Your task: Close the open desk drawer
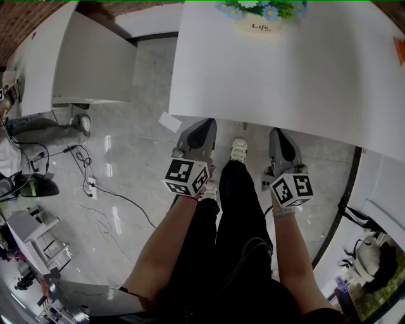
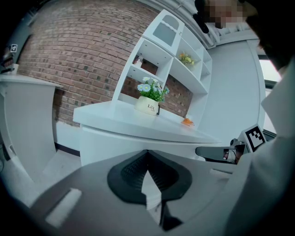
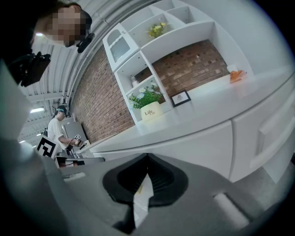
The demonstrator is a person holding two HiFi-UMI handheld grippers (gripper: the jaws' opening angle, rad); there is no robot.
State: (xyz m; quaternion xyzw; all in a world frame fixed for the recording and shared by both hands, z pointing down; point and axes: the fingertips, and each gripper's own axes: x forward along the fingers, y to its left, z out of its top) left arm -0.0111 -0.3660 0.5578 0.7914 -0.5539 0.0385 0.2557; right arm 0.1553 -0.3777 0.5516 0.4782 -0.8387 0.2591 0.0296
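Left gripper [image 1: 205, 125] and right gripper [image 1: 278, 133], jaws of each pressed together on nothing, at a white desk [image 1: 285, 76].
Tips point at its front edge; a drawer front [image 3: 272, 133] lies right of the right gripper, a flower pot [image 1: 261, 16] beyond.

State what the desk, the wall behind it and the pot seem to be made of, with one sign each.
Desk: probably painted or laminated board; smooth, matt white, crisp edges.
Wall: bare brick; red-brown courses with pale mortar lines.
Pot: likely glazed ceramic; smooth cream surface with dark lettering.
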